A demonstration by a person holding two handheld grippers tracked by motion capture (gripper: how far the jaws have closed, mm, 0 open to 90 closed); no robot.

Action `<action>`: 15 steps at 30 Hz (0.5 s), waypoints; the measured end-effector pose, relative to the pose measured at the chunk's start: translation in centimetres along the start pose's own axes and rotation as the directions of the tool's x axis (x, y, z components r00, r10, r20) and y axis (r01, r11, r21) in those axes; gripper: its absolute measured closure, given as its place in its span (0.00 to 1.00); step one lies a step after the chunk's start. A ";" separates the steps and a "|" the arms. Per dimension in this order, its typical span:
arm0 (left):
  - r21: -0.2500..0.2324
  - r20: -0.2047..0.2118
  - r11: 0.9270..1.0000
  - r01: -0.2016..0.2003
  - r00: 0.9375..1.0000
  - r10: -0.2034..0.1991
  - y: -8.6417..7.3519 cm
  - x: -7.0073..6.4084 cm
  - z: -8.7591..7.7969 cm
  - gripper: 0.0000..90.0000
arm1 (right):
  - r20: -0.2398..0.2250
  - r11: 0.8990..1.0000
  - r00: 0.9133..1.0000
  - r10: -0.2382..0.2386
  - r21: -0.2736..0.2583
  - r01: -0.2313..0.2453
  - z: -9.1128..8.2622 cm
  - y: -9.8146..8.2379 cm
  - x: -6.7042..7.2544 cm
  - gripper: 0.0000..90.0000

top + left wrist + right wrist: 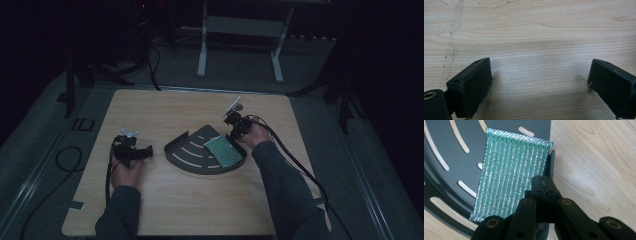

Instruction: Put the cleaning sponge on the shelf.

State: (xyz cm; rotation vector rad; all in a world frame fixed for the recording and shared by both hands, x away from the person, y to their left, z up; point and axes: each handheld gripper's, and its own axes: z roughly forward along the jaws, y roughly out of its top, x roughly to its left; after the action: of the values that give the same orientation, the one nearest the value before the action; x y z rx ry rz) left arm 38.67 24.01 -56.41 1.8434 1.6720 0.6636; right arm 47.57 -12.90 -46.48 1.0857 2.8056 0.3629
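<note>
One green scouring pad [511, 170] lies on the dark slotted tray [187, 150], at its right edge. The right gripper [545, 185] is clenched at that edge, apparently pinching the pad; next, likely lift it. The left gripper [540, 80] waits released, left of the tray.

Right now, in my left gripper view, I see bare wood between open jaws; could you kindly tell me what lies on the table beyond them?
Observer: A dark grey, slotted, half-round tray lies mid-table, to the right of your left gripper.
Operator: Is anything on it?
Observer: Yes, a shiny green ribbed rectangular pad lies flat on its right part.
Operator: And where is the right gripper?
Observer: The right gripper stands shut at that pad's edge, by the tray's rim.
</note>
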 end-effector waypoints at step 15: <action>0.000 0.000 1.000 0.000 1.000 0.000 0.0 0.0 0.0 0.06 | -0.045 0.992 0.996 0.073 -0.097 -0.077 -1.1 -2.7 -2.1 0.73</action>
State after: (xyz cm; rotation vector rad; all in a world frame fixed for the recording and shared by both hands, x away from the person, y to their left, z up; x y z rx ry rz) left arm 38.67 24.01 -56.41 1.8431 1.6720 0.6636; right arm 47.16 -16.42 -46.05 1.1778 2.7536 0.5316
